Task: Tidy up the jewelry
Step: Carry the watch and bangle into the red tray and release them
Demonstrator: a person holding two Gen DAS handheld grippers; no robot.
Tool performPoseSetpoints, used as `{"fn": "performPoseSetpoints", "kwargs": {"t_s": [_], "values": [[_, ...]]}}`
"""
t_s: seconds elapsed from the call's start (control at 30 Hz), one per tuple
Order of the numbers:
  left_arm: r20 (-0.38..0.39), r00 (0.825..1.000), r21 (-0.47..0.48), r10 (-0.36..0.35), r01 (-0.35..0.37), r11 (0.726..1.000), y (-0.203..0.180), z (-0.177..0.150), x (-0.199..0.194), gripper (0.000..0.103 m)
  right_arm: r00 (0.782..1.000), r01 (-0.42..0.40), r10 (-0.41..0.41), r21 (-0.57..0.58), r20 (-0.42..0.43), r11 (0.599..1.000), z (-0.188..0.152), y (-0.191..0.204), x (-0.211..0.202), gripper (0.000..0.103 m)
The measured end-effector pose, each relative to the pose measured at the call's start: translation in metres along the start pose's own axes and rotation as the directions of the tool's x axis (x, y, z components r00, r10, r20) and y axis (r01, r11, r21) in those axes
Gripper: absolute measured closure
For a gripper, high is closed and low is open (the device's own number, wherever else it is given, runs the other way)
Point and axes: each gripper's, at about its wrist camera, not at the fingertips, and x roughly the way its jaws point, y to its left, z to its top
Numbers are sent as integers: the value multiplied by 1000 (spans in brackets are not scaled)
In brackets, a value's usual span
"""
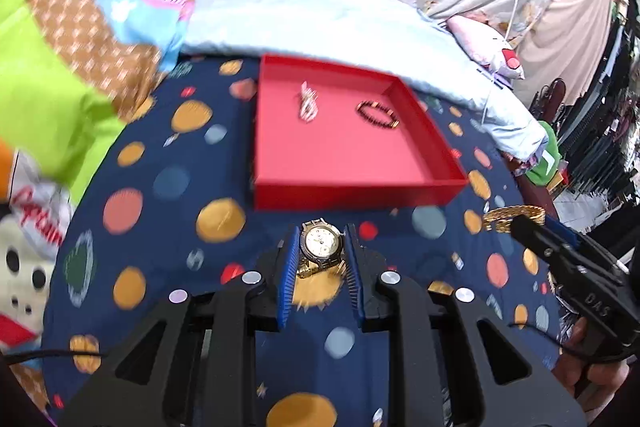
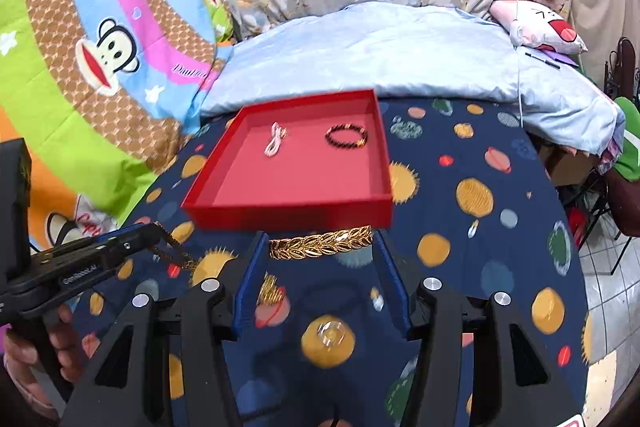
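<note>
Left gripper (image 1: 320,251): jaws closed on the wristwatch (image 1: 321,245), pinching it across the case, dial facing up; gold link band hangs below between the blue pads.
Right gripper (image 2: 320,247): jaws set wide with the gold bangle (image 2: 320,245) spanning the gap at the tips. It looks held by its two ends, though firm contact is hard to confirm from this angle.
Height: both pieces seem lifted just clear of the planet-print cloth (image 1: 168,219), near the front wall of the tray; blur in the left view makes this uncertain.
Red tray (image 2: 288,215): shallow, open-topped, just ahead of both grippers. Already inside: a pale, silvery chain piece (image 2: 275,145) toward the left, a dark beaded bracelet (image 2: 346,135) toward the right, apart from each other.
Free floor: front half of the tray is bare.
Handling, watch: likely the heavier item; metal case slick, crystal prone to scratches, band floppy. Hold on the case sides seems best.
Handling, bangle: probably light and stiff, thin embossed metal that might bend or spring out if squeezed hard. Light pressure across the rim.
Step judged: carry both over the tray wall and set down in the open space.
</note>
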Motion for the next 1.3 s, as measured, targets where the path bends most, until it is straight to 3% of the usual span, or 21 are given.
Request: {"fn": "performPoseSetpoints", "kwargs": {"t_s": [0.33,0.63,0.9,1.1,1.2,1.3], "values": [[83,996,75,-20,14,997,-28,68,30,81,997,-26,26,3,66,1000,59,-6,50,51],[49,999,41,-16,14,999,-20,106,97,81,996,-71,69,33,52,997,91,-2,120,51],[2,1000,29,13,-13,999,-8,113,150,81,997,-79,79,79,-4,994,87,-15,173,51],[-12,999,28,49,-49,998,0,105,164,81,997,-51,55,80,-54,996,72,-24,179,50],[-2,999,9,52,-52,999,4,101,159,68,997,-47,51,75,-51,996,67,-22,176,48],[5,998,1,57,-57,998,7,97,154,66,999,-26,29,65,-42,998,60,-18,172,47]]}}
